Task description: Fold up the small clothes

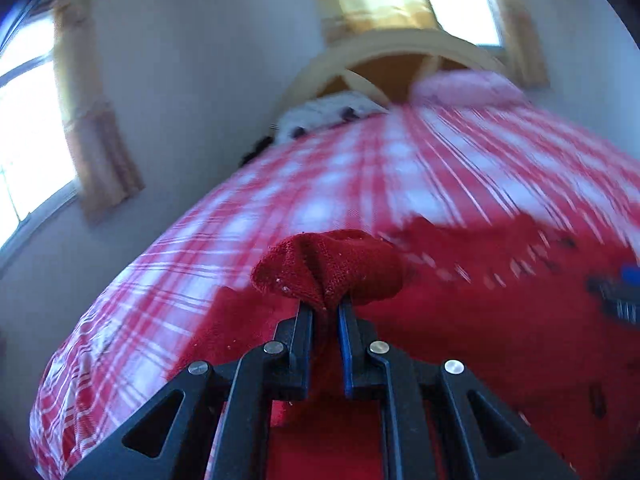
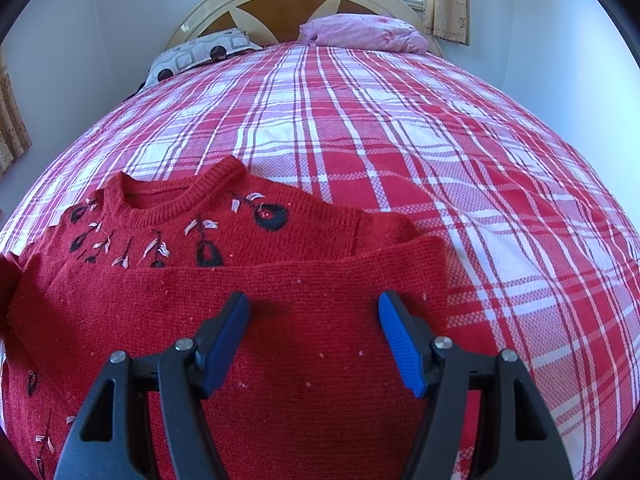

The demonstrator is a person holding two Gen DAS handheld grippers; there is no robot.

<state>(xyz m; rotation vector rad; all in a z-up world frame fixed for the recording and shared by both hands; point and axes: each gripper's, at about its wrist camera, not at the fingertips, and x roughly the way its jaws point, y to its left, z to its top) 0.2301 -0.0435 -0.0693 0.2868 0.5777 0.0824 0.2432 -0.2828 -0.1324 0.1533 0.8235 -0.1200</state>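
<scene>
Only left claw (image 1: 325,306) view shows pinched sweater (image 1: 326,268).

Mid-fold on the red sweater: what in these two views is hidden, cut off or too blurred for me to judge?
- Left wrist view: motion blur smears the plaid bedspread and the sweater's embroidery.
- Left wrist view: the left hand-held gripper pinches a bunch of the red sweater; which part is unclear.
- Right wrist view: the sweater's hem and left sleeve run off the frame edges, behind the right hand-held gripper.

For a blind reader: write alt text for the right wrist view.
An open hand-held gripper hovers over a red knit sweater with its bottom folded up, lying on a red-and-white plaid bed. Two pillows lie by the headboard.
</scene>
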